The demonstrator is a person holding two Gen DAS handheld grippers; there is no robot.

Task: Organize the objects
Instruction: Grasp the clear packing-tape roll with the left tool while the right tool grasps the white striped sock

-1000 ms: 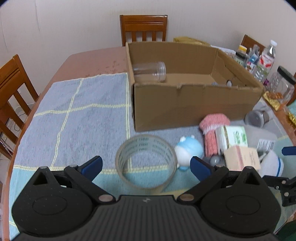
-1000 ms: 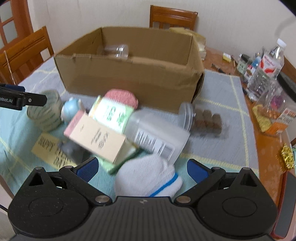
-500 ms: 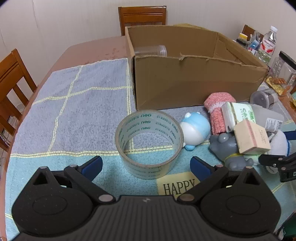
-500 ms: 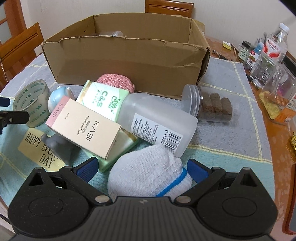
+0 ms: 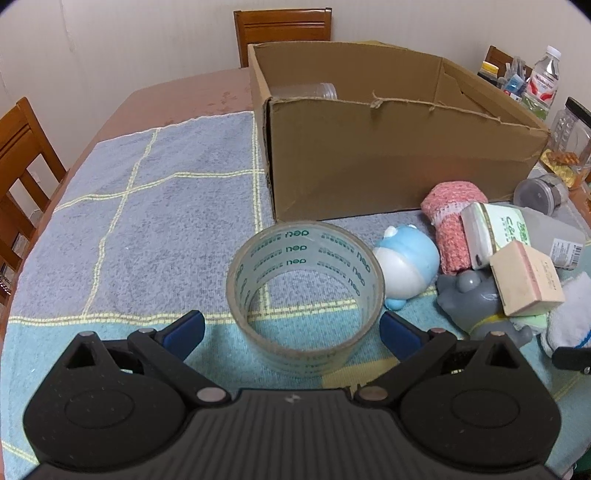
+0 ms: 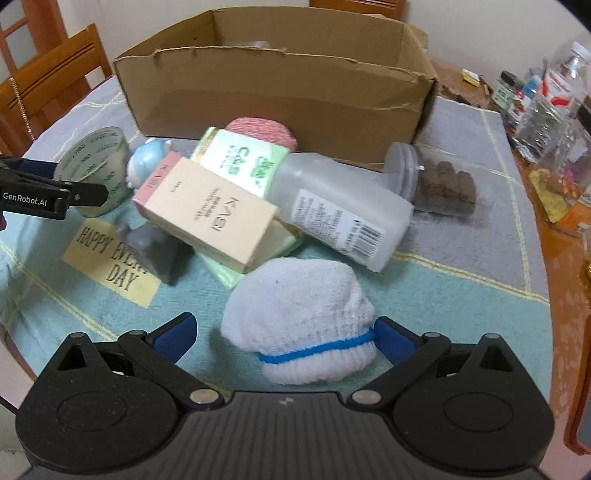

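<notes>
A clear tape roll (image 5: 306, 295) stands on its flat end on the cloth. A rolled white sock (image 6: 301, 325) with 1 blue stripe lies nearby.

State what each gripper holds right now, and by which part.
Nothing is held. The left gripper is open around the tape roll; the right gripper is open around the white sock.

Wooden chairs (image 5: 282, 31) ring the table (image 5: 177, 99); a water bottle (image 5: 546, 79) stands at its far edge.
</notes>
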